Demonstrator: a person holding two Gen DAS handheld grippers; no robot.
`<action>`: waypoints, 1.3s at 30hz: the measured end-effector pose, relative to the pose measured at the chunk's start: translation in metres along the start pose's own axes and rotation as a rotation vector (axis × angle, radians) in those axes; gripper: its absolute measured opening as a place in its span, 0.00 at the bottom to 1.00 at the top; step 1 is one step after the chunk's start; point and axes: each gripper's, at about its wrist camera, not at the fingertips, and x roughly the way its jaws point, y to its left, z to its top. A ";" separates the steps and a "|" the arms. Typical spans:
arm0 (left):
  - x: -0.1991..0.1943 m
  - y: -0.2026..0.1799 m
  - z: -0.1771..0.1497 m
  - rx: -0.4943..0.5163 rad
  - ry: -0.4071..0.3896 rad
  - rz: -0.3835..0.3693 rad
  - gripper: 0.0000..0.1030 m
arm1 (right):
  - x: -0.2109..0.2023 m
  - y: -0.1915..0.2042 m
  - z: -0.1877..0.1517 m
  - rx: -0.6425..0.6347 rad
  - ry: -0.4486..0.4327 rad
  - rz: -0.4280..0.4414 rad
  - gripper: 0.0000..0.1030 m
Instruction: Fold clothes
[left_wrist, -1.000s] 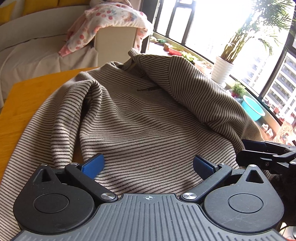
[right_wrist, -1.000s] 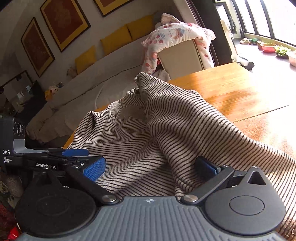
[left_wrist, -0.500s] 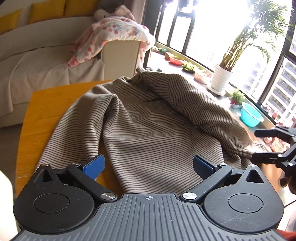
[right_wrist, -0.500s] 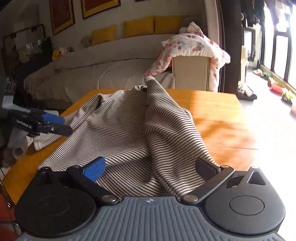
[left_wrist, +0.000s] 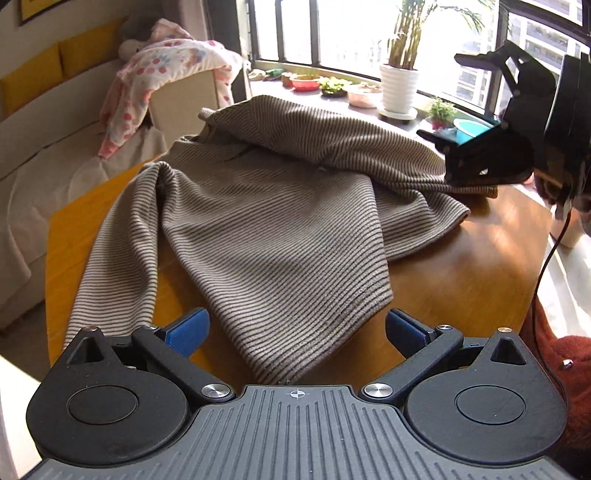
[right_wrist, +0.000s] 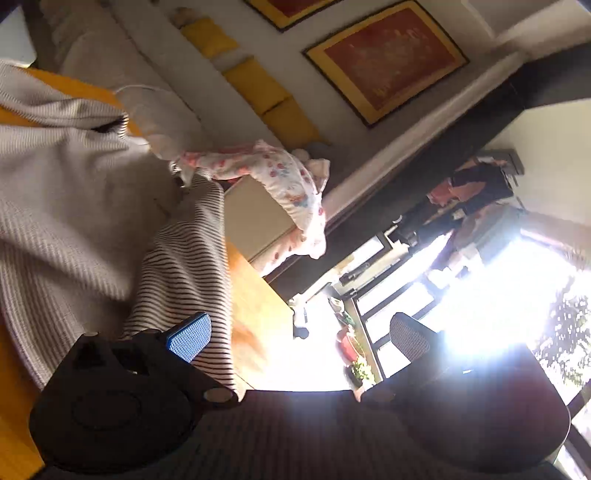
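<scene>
Wooden table (left_wrist: 480, 258) bears striped sweater (left_wrist: 280, 229); both grippers gape — empty.

- Left gripper (left_wrist: 295, 328): level, aimed forward, jaws spread wide, blue pads (left_wrist: 188, 328) well apart, nothing clamped between them
- Right gripper (right_wrist: 299, 338): rolled steeply to one side in its own view, jaws spread wide, nothing between the pads
- In the left wrist view the right gripper (left_wrist: 469, 107) sits raised at upper right, fingers parted

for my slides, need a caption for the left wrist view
Open left gripper facing a striped sweater on a wooden table.
</scene>
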 end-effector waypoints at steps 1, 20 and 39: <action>0.003 0.000 -0.001 0.002 0.002 0.028 1.00 | -0.001 -0.011 -0.002 0.060 0.008 0.042 1.00; -0.030 0.091 0.027 -0.261 -0.181 0.375 1.00 | -0.009 0.032 0.001 -0.101 0.019 0.078 1.00; 0.017 -0.051 0.006 0.171 -0.065 0.012 1.00 | 0.001 -0.018 -0.009 0.244 0.038 0.119 1.00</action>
